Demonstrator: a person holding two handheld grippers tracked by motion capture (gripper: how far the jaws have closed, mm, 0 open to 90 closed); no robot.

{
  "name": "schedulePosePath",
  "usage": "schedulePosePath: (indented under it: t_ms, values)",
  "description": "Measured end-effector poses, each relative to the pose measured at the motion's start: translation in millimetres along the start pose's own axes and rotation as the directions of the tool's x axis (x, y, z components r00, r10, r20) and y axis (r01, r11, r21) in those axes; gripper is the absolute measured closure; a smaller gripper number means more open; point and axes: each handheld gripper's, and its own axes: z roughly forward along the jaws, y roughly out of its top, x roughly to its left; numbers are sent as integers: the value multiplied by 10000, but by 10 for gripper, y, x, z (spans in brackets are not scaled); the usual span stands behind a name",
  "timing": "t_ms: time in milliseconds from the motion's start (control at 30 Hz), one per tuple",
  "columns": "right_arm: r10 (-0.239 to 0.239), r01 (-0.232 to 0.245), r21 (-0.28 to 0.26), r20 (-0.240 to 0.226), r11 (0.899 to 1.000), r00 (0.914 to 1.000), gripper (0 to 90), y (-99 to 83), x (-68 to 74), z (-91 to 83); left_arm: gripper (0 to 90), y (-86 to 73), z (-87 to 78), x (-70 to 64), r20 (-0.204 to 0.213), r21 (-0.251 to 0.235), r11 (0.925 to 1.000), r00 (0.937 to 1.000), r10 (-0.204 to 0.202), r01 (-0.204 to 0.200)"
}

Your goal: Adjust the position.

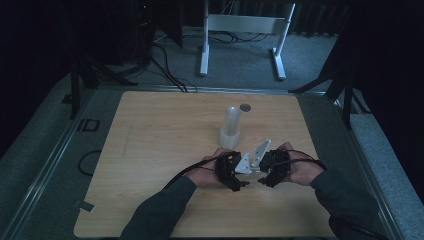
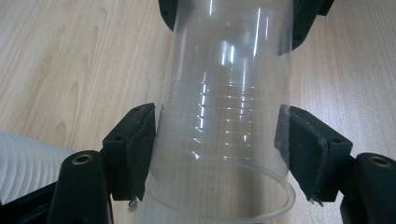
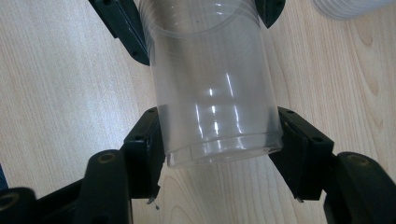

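Gripping one clear plastic cup [image 2: 224, 135] between them above the worktop [image 1: 150, 150], the left claw [image 2: 219, 154] pinches its rim end, the right claw [image 3: 219, 149] its base, a cup stack [image 1: 231, 127] beyond.

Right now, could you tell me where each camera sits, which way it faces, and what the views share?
High view: above the person's side, looking forward and down on the table; forearms, left tool and right tool show.
Left gripper view: rides the left tool, looking along its jaws at the clear cup.
Right gripper view: rides the right tool, jaws around the cup's base.
Shared: both gripper views show the cup and the opposite tool's jaws.
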Motion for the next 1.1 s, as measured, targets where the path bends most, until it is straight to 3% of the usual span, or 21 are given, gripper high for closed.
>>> schedulePosePath:
  t_ms: [300,467,733,1100]
  values:
    - [-6,6,-12,25,10000,10000,405,-7,2,-1,278,4,-2,-2,-93,-18,10000,9999,-38,38]
    - [0,0,-20,18,10000,10000,408,-12,1,3,261,5,0,-2,-19,-40,9996,9996,-267,267]
    - [-33,34,-96,49,9999,10000,411,-23,1,12,184,6,-4,10,45,-59,9989,9989,-459,459]
    - [66,-64,-168,97,9998,9999,411,-81,-8,28,157,16,-51,41,-132,-499,9951,9962,-865,858]
